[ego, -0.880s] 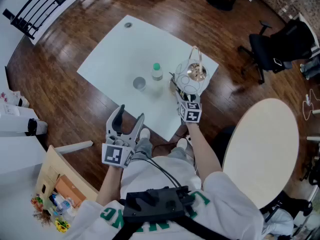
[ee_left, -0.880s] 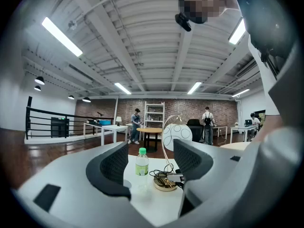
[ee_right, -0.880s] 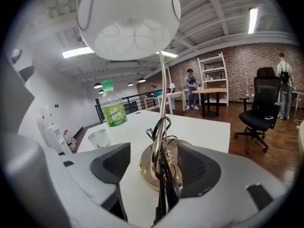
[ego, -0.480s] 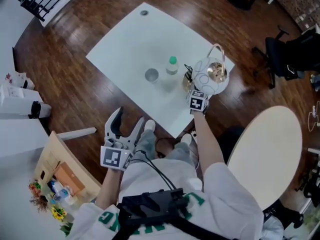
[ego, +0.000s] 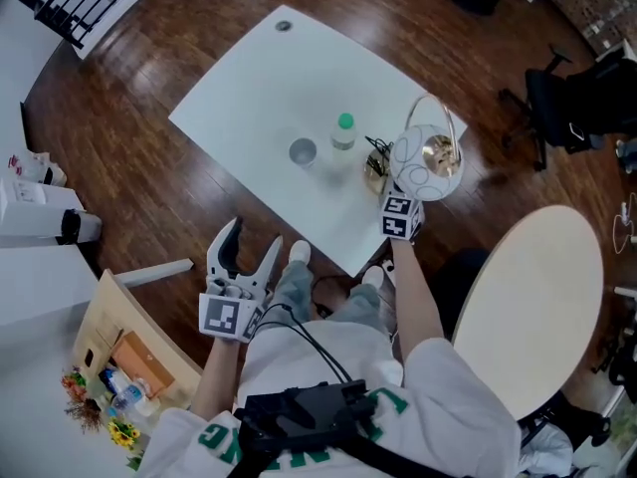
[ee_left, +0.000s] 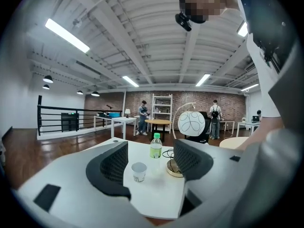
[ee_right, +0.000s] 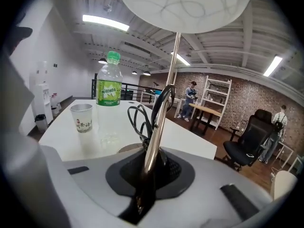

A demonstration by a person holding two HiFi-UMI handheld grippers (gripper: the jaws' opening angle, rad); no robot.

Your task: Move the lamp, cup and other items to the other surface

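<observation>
Lamp: its shade is now swung farther from the bottle, toward the white table edge (base lift-off cannot be told).
Right gripper: clenched on the lamp's stem.
Left gripper: held unclenched, empty.
Cup: untouched.
Meaning: transfer is judged begun.

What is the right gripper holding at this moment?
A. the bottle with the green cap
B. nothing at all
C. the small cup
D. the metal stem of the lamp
D: in the right gripper view, the right gripper is shut on the thin metal stem of the lamp, while the bottle and the cup stand apart from it on the table.
</observation>
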